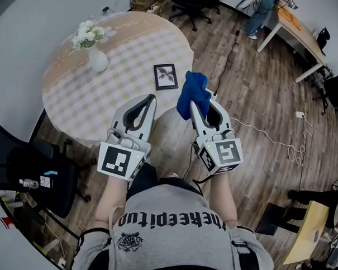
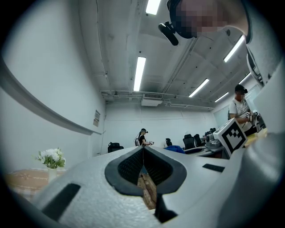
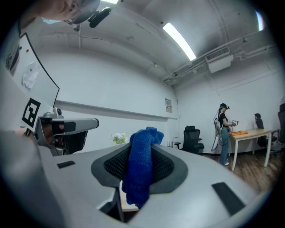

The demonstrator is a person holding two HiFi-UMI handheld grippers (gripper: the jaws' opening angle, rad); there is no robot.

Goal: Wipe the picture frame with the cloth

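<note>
**Cloth clamped in right gripper – frame flat on table, not touched**

Head view, left to right:

- Black office chair (image 1: 33,171) on the wood floor (image 1: 257,100), beside the table's near-left edge.
- Round table (image 1: 83,102) with a checked cover. A white vase (image 1: 97,60) of white flowers (image 1: 87,33) stands upright on its far-left part.
- Left gripper (image 1: 150,98): tips point toward the table's near edge. In the left gripper view the jaws meet at the tip, with nothing between the pads – empty and closed.
- Picture frame (image 1: 166,76): dark border, pale print, lying flat near the table's right edge. It sits ahead of both grippers, between their two lines, and neither touches it.
- Right gripper (image 1: 203,102): in the right gripper view the jaws are closed on the blue cloth (image 1: 192,93). The cloth stands up above the tips as a bunched fold and hangs down below the pads.
- Cloth vs frame: the bunched top of the cloth shows just right of the frame's lower right corner, with a narrow strip of table visible between them. The cloth's height above the table cannot be judged.
- White cable (image 1: 275,137) trailing over the floor to the right of the right gripper.
- Light wooden desk (image 1: 298,28) at the far right, with a person (image 1: 261,10) standing beside it.
</note>
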